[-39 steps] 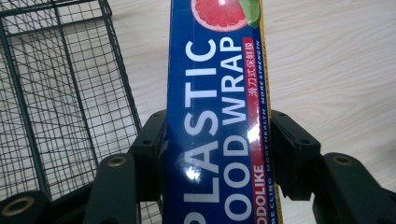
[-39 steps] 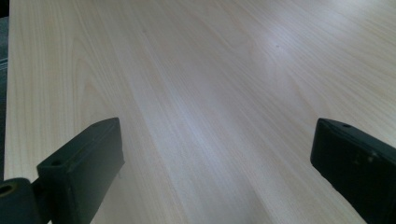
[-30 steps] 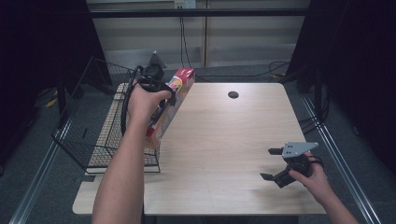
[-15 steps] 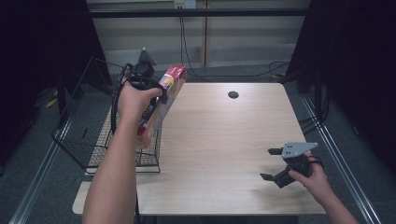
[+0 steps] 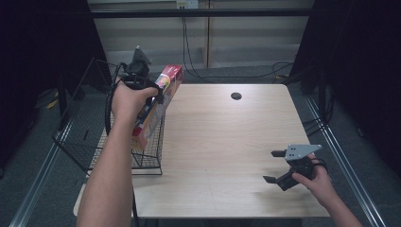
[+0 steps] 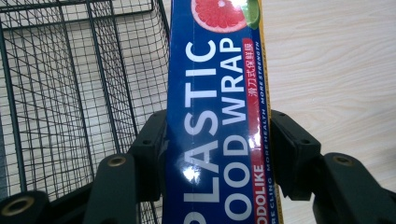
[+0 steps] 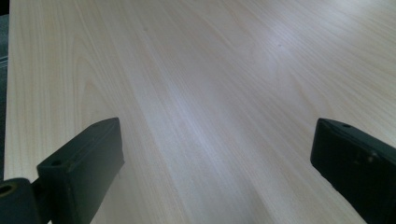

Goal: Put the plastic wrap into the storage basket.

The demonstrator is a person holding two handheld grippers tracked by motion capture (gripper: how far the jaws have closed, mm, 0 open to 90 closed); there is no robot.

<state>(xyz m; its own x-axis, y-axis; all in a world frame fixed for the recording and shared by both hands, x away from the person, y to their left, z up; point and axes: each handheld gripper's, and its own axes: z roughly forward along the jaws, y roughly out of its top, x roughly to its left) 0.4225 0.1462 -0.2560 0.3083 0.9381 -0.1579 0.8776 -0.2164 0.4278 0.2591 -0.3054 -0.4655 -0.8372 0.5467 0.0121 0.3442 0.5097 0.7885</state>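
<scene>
Dark curtains are enclosing a light wooden table [image 5: 227,142], which is standing in front of a pale panelled wall with cables hanging down it. Near the table's far edge a small round black cable port [image 5: 236,96] is lying flush in the surface. At the table's left edge a black wire basket [image 5: 80,137] is sitting, its mesh walls rising above the tabletop.

In the high view the person's left hand is holding the left gripper [image 5: 158,94] above the basket's right wall, and its jaws are clamping a long box of plastic food wrap [image 5: 158,101]. That box is slanting, its red upper end pointing toward the far wall and its lower end hanging just inside the basket's right wall. In the left gripper view the box [image 6: 217,121], blue with white lettering and a grapefruit picture at the top, is running up between the two black jaws, which are pressing on both of its long sides; basket mesh is showing to one side of it and bare table to the other.

Near the table's front right corner the right hand is resting the right gripper [image 5: 279,165] close to the tabletop, jaws spread wide with nothing between them. In the right gripper view the right gripper [image 7: 215,172] is facing bare wood grain.
</scene>
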